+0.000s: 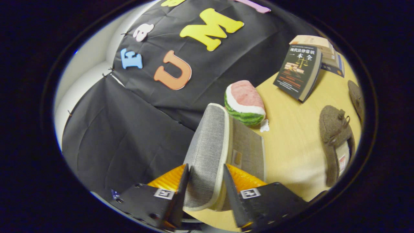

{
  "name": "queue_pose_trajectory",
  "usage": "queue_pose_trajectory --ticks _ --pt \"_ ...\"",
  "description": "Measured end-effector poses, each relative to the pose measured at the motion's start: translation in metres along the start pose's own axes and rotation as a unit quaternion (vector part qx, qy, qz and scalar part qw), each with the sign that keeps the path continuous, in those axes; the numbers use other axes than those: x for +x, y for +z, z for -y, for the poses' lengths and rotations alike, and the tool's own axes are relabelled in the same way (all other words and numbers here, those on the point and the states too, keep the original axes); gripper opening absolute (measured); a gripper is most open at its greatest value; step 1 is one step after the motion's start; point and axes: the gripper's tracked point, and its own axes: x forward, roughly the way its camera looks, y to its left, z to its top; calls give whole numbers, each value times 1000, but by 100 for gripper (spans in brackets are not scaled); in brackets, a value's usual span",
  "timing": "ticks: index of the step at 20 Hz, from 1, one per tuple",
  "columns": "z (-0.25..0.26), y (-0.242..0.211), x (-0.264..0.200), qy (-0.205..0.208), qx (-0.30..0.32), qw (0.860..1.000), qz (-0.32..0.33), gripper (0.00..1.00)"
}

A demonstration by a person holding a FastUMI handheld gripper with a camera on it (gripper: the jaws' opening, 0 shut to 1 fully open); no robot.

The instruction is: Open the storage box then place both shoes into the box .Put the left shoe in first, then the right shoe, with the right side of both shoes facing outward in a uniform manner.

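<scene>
**Lid pinched, box being opened; shoes wait off to the right**

While the storage box's grey fabric lid (208, 152) stands up on edge between the fingers, the gripper (203, 181) is pinching it: one finger lies against the lid's outer face, the other against its cream-trimmed inner side, and both appear to press on it. Lid is raised and tilted, its long edge running away from the fingers toward the booth wall. The rest of the storage box (247, 152), a panel of the same grey weave carrying a small tag, sits just right of the lid; I cannot see into its interior, so how far open it is I cannot tell.

Judgement: the opening step is in hand and not finished. No shoe is in the box as far as shows.

Key relation for the coming move: both shoes lie to the right of the fingers on the pale wooden table (291, 129), well apart from the box. The nearer brown felt shoe (334, 142) lies with its long axis roughly parallel to the fingers, opening toward the gripper, small bow on its upper. The second shoe (355, 97) sits beyond it, partly cut off. Which is left and which is right I cannot tell.

Other items: a watermelon slice (245, 103) just beyond the box, a dark book (299, 72) standing tilted against a stack of books (326, 51).
</scene>
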Motion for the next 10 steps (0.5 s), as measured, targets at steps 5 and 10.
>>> queue_pose_trajectory --ticks 5,10 --pt "-42 10 2 34 -26 999 -6 60" --pt "-90 17 16 66 -65 996 -17 58"
